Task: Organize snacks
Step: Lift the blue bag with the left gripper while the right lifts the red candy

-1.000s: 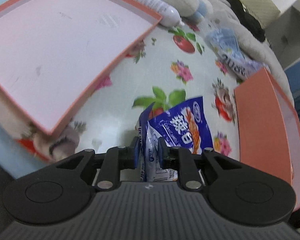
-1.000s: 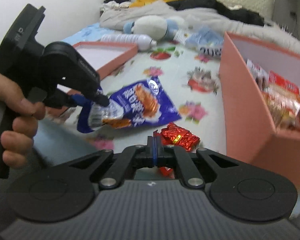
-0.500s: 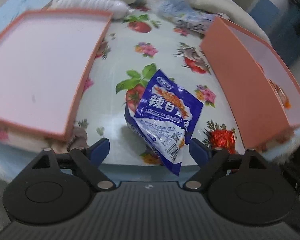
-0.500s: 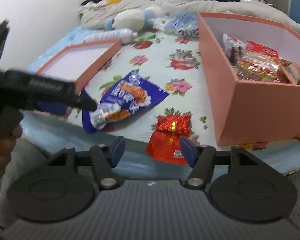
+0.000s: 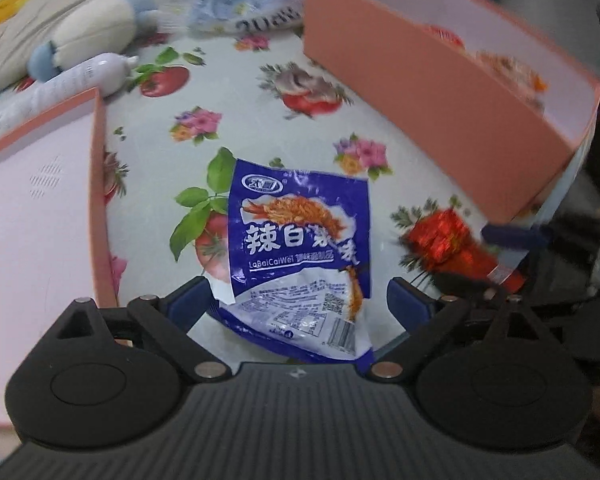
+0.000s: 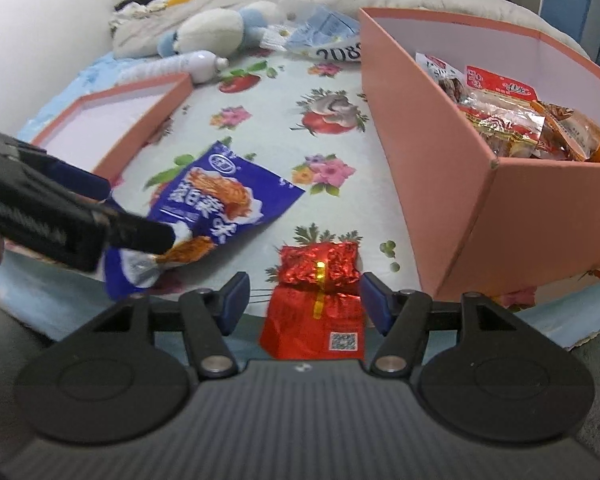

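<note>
A blue snack bag [image 5: 300, 240] lies on the flowered cloth near its front edge; it also shows in the right wrist view [image 6: 216, 204]. My left gripper [image 5: 300, 304] is open, its fingers either side of the bag's near end. A red foil packet [image 6: 320, 300] lies half over the edge, also seen in the left wrist view [image 5: 448, 240]. My right gripper [image 6: 304, 300] is open with its fingers either side of the packet. A pink box [image 6: 428, 152] at the right holds several snack packs [image 6: 500, 108].
The pink box lid [image 5: 96, 184] lies open side up at the left. A plastic bottle [image 6: 188, 64], a plush toy [image 6: 216, 32] and a pale blue bag [image 6: 328, 36] lie at the back. The cloth's front edge is just ahead of both grippers.
Both grippers were shut on their snacks a second ago and have opened. The blue bag and the red packet now lie on the cloth. Both grippers drew back slightly.
</note>
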Action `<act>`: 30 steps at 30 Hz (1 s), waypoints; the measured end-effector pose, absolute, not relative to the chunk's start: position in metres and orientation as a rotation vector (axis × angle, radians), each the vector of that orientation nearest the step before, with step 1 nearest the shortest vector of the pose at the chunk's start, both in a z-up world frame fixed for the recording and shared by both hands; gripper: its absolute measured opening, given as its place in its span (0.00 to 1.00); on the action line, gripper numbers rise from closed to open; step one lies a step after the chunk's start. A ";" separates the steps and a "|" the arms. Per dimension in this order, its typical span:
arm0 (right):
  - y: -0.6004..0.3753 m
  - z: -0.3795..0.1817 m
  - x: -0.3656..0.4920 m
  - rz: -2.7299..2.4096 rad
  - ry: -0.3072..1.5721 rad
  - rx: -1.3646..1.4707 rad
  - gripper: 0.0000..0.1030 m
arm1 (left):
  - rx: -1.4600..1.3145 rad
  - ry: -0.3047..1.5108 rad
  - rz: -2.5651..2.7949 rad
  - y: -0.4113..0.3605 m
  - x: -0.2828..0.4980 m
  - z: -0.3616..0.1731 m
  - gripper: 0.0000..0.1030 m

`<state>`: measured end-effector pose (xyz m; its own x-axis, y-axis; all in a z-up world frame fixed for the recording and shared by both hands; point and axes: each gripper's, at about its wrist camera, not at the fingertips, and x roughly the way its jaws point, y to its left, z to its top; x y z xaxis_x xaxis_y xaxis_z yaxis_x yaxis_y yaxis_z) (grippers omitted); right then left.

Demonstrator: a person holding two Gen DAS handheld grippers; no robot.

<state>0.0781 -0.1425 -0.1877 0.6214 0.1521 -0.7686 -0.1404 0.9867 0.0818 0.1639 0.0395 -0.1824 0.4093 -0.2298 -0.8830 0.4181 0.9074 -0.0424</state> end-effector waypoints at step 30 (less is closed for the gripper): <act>-0.142 -0.205 0.099 0.140 0.915 -0.031 0.54 | 0.148 1.132 -0.249 0.040 0.189 -0.222 0.75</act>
